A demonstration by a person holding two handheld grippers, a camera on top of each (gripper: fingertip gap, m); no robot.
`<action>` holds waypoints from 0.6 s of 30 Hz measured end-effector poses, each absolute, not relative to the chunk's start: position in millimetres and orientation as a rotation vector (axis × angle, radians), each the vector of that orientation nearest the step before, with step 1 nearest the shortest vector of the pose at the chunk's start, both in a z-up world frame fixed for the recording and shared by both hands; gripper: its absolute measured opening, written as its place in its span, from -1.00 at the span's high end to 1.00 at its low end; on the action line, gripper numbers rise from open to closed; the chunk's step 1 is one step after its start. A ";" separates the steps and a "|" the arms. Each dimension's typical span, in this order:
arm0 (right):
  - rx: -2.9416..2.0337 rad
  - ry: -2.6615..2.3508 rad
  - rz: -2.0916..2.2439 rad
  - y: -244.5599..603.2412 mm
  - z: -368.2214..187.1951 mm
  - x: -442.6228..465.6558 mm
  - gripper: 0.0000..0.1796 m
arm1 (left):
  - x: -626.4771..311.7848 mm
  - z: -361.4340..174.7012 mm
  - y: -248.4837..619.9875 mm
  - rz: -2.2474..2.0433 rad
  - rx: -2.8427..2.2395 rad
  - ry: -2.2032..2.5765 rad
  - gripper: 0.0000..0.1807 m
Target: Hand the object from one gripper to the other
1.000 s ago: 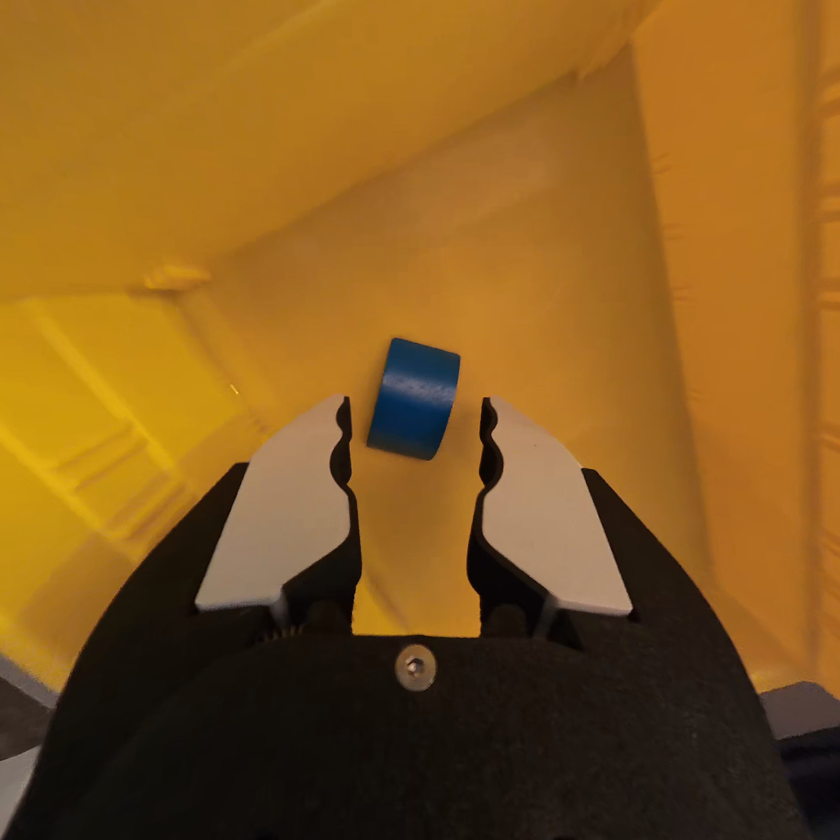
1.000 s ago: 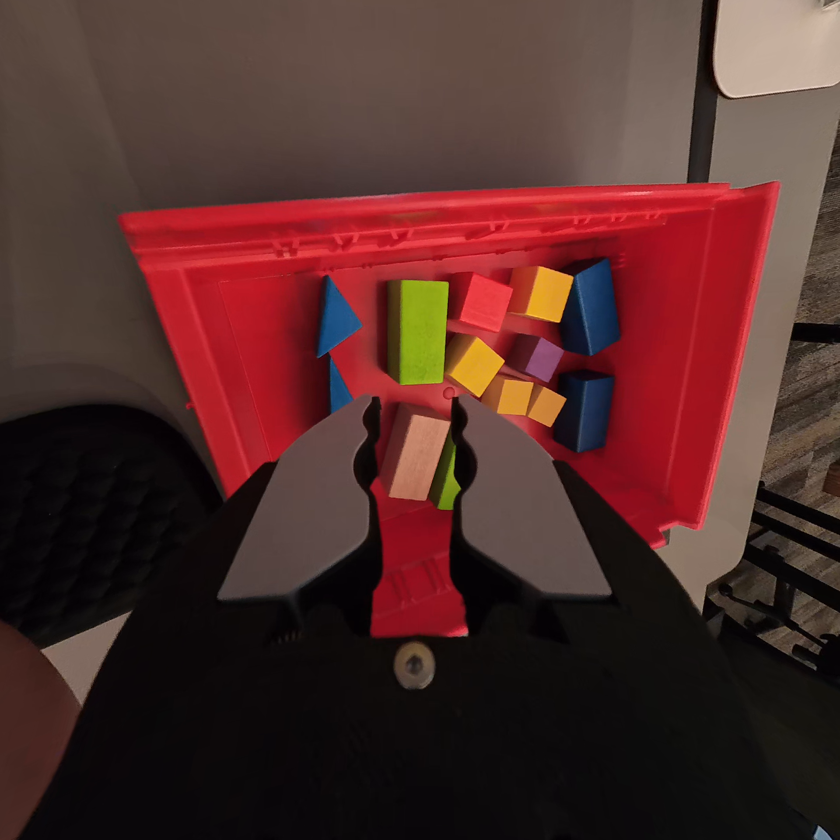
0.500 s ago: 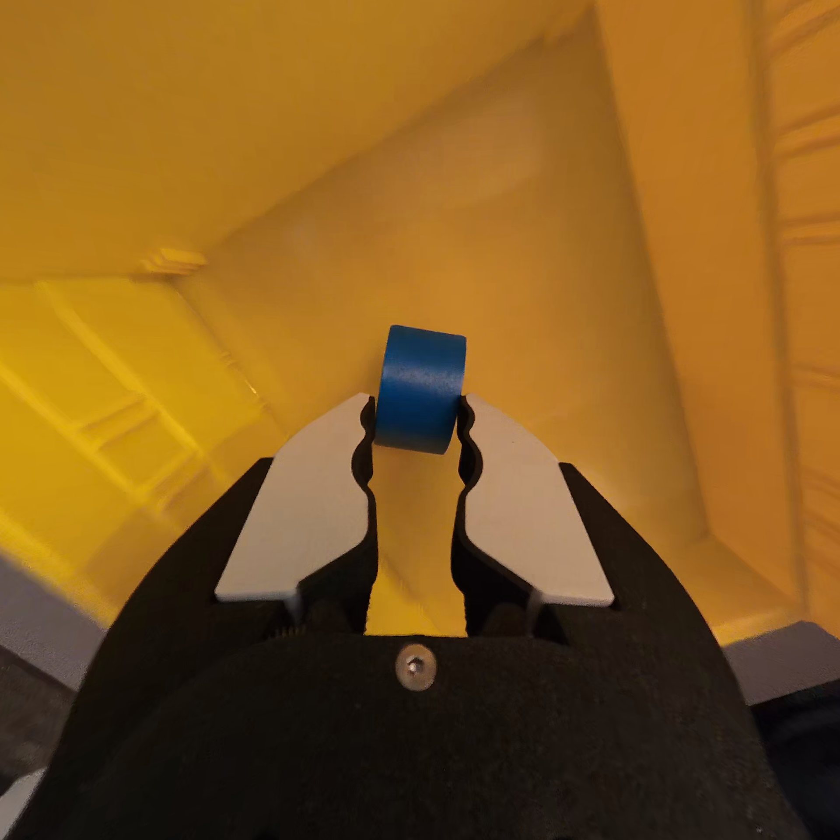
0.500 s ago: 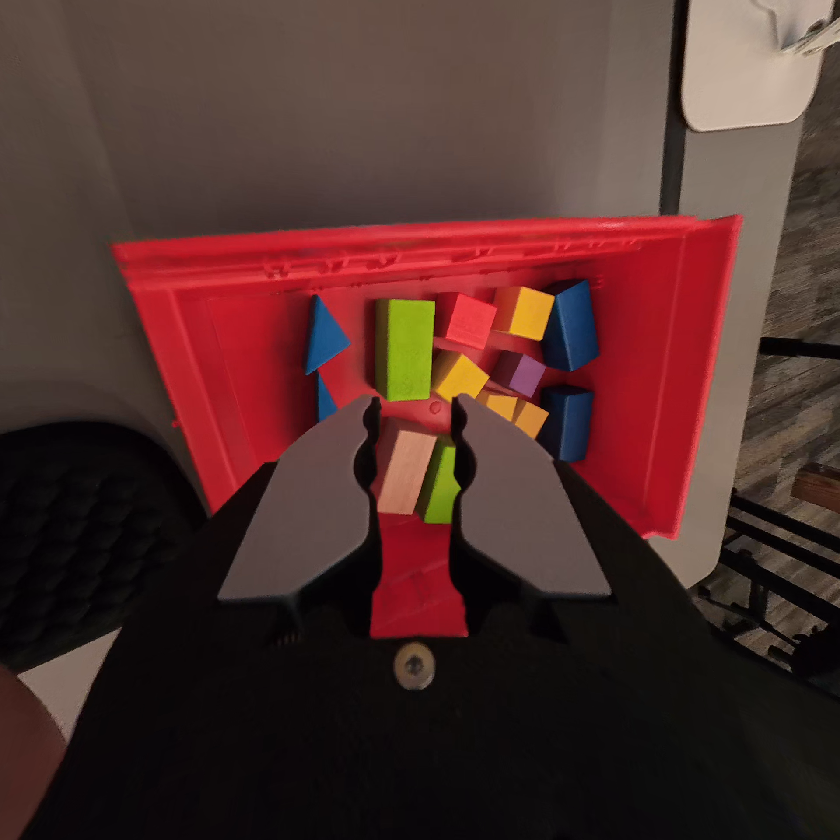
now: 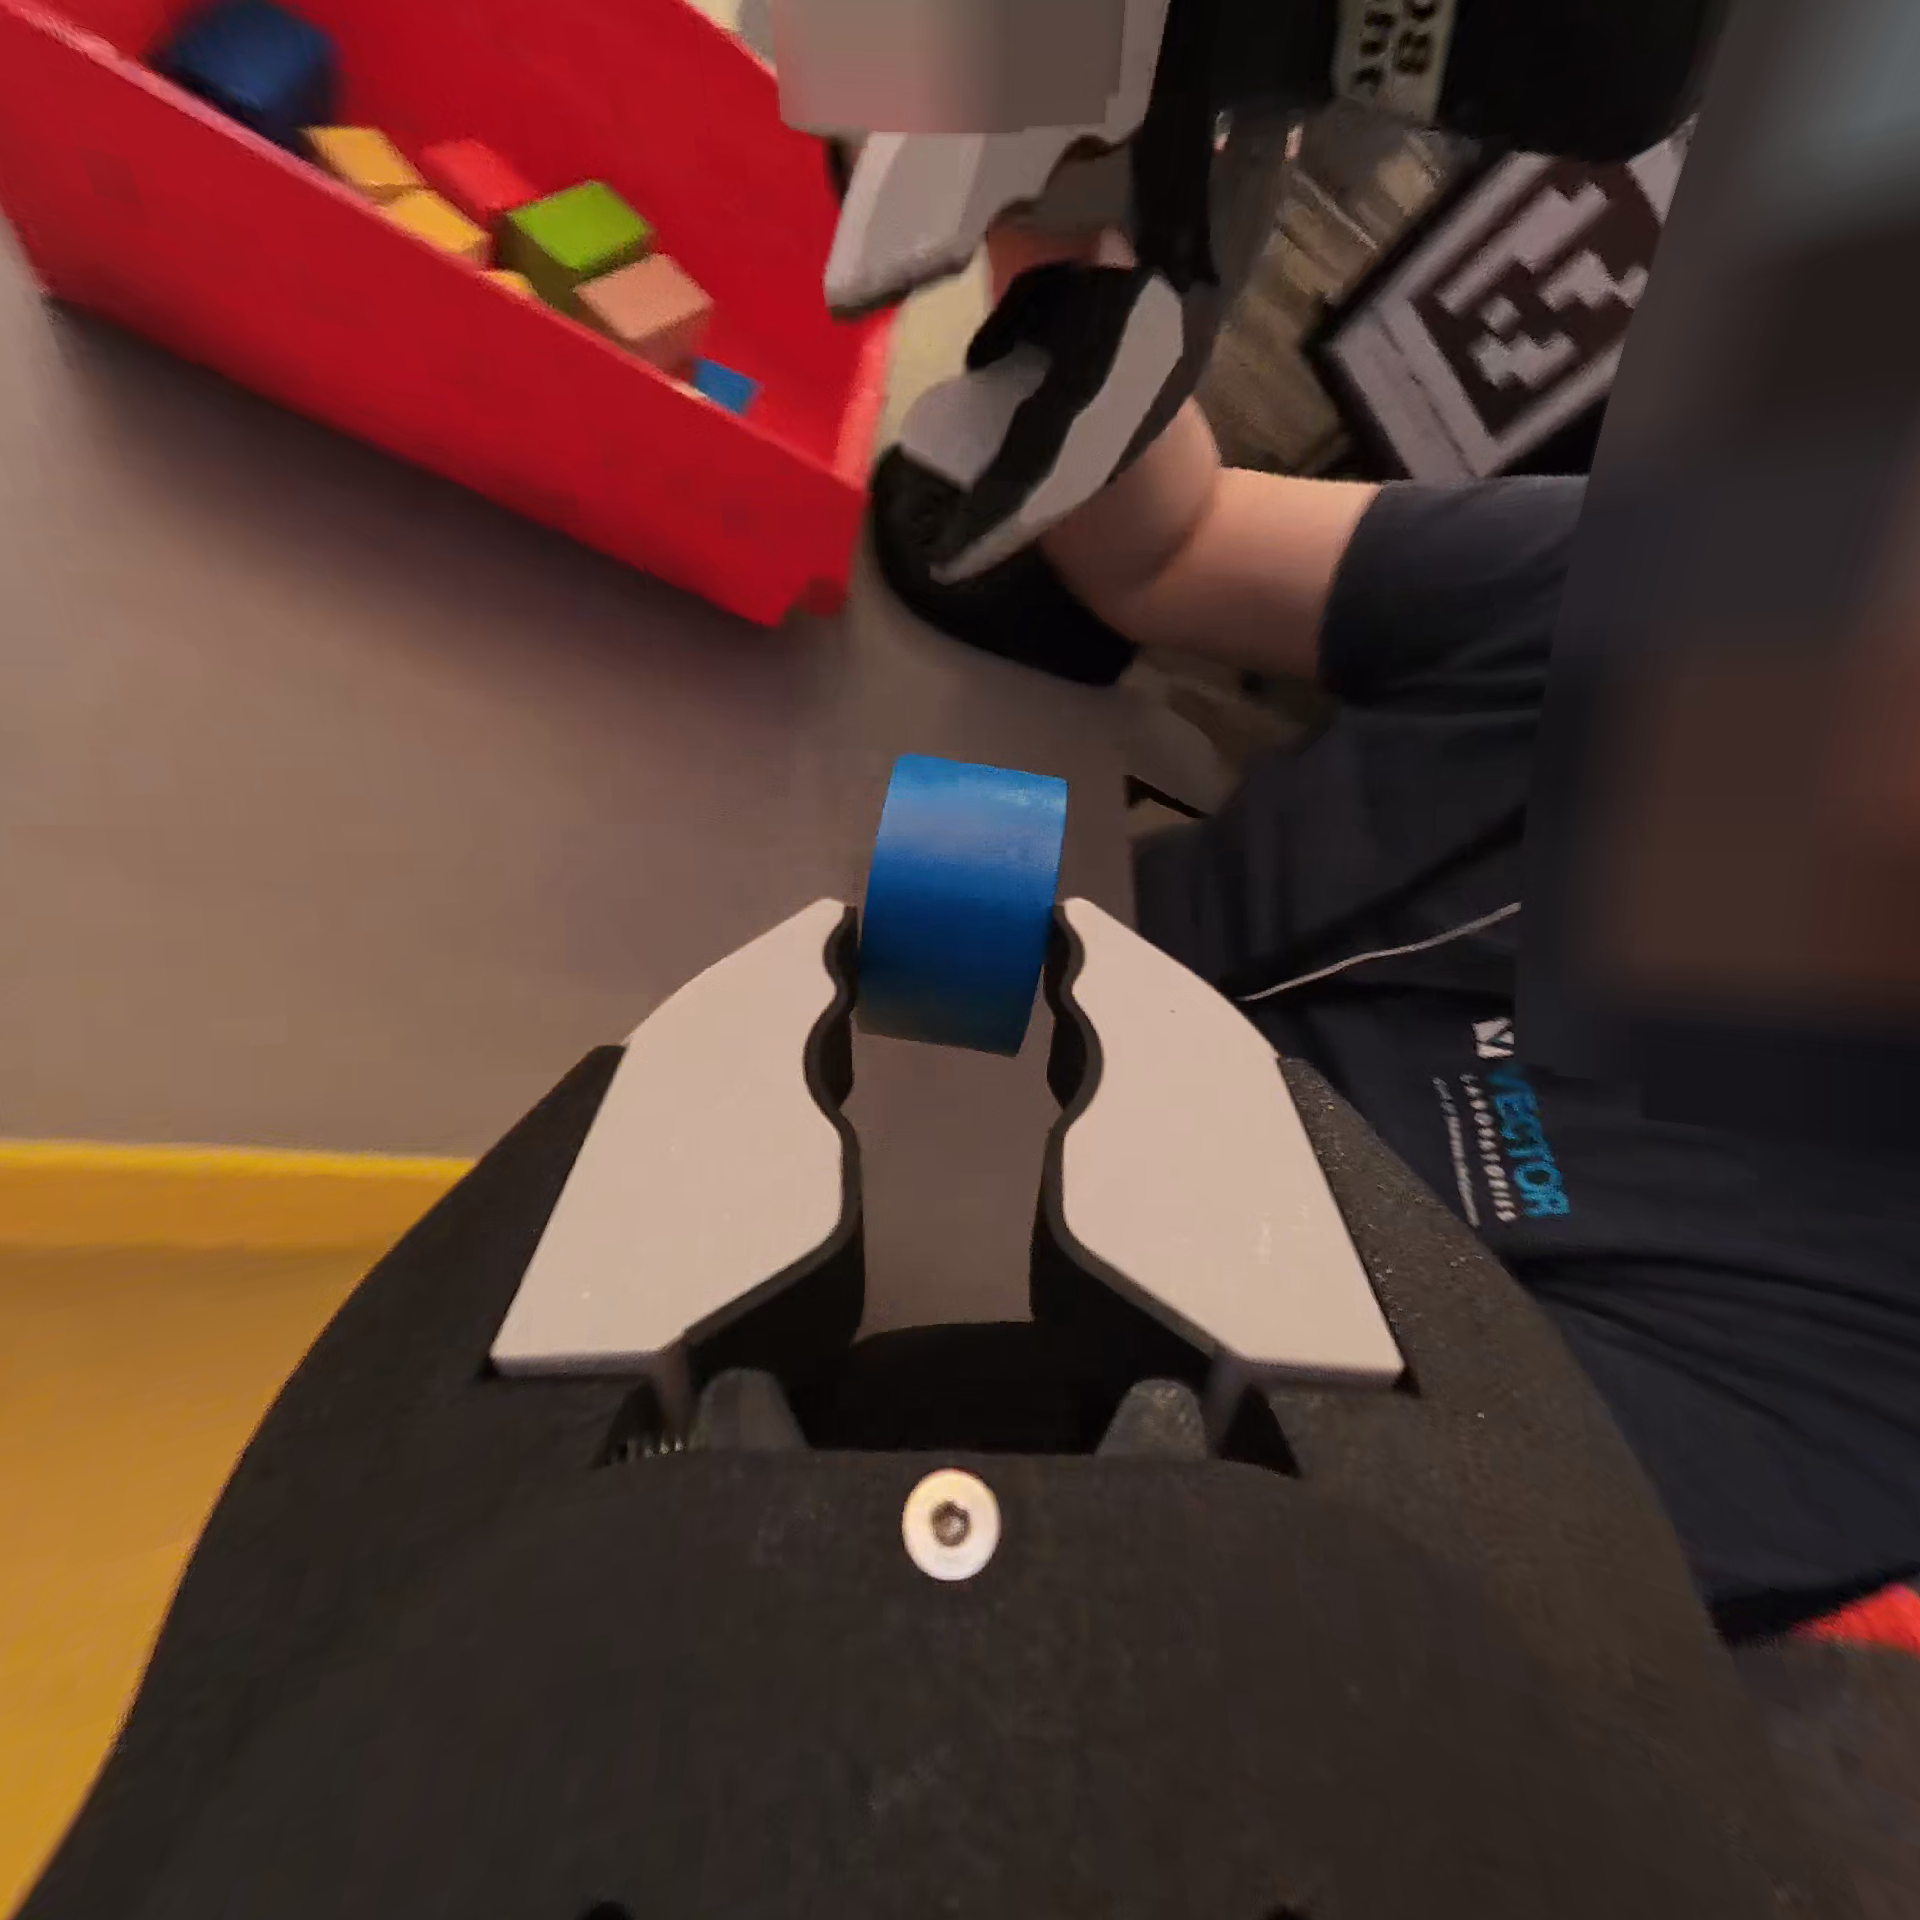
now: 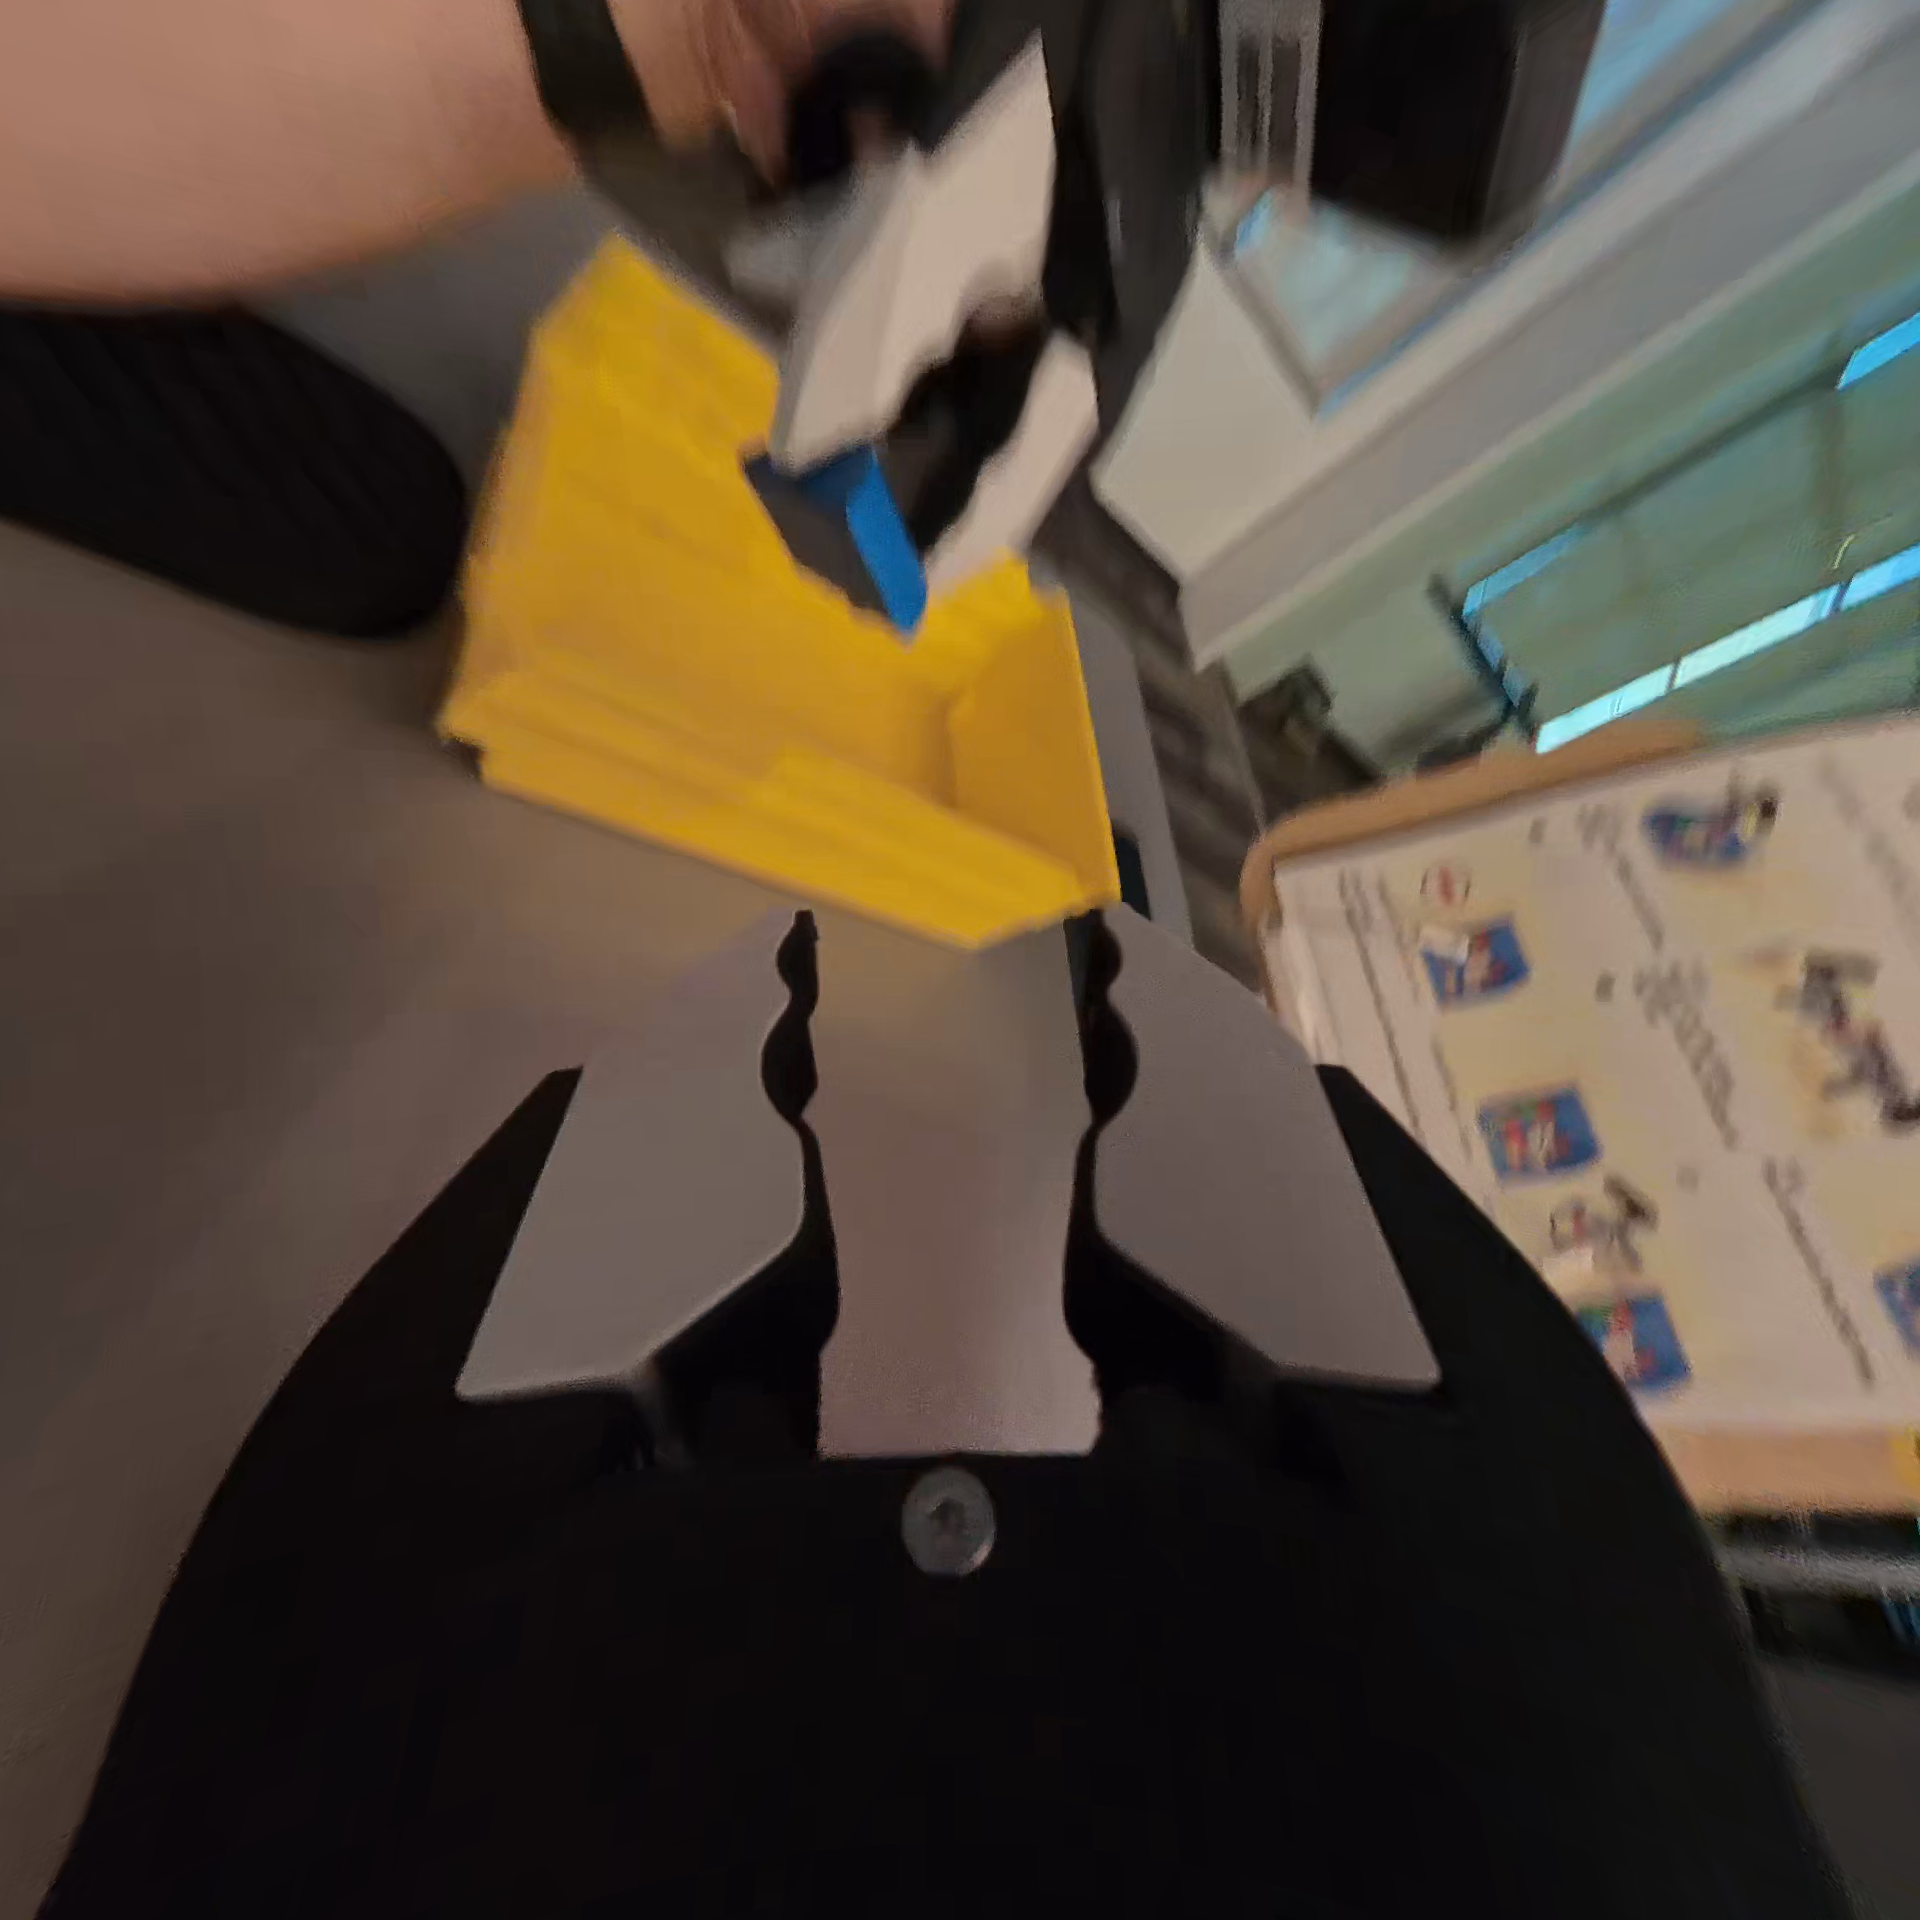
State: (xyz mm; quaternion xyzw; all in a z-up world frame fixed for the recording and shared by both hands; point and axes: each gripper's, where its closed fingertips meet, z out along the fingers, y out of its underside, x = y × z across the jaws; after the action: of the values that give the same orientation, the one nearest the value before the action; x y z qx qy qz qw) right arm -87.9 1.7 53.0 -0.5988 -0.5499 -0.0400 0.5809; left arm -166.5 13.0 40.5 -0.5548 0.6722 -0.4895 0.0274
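Bare grey table (image 5: pixel 364 831) between bins (image 5: pixel 436 416)

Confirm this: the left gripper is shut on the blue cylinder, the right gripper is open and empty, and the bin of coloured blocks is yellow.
One thing is wrong: the bin of coloured blocks is red, as the left wrist view shows; the yellow bin is another one. The rest stands: the left gripper is shut on the blue cylinder, and the right gripper is open and empty.
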 end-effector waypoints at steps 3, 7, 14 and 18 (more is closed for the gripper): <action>-1.209 -1.346 0.010 -21.4 61.8 -126.5 0.43 | -160.4 46.6 -12.3 -1.635 -1.632 2.171 0.63; -1.153 -1.381 -0.098 -20.2 55.8 -143.3 0.43 | -153.4 39.4 -25.9 -1.630 -1.622 2.249 0.63; -1.137 -1.461 -0.152 -18.6 37.0 -155.8 0.76 | -144.3 28.7 -33.3 -1.621 -1.648 2.304 0.62; -1.215 -1.485 -0.150 -18.6 35.0 -142.5 0.78 | -140.0 37.9 -25.0 -1.642 -1.627 2.218 0.63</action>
State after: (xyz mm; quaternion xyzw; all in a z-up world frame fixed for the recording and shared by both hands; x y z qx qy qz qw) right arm -142.5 -18.6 35.0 -0.5179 -0.6331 -0.0638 0.5718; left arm -140.0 -25.0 37.9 -0.5077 0.6919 -0.5124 -0.0311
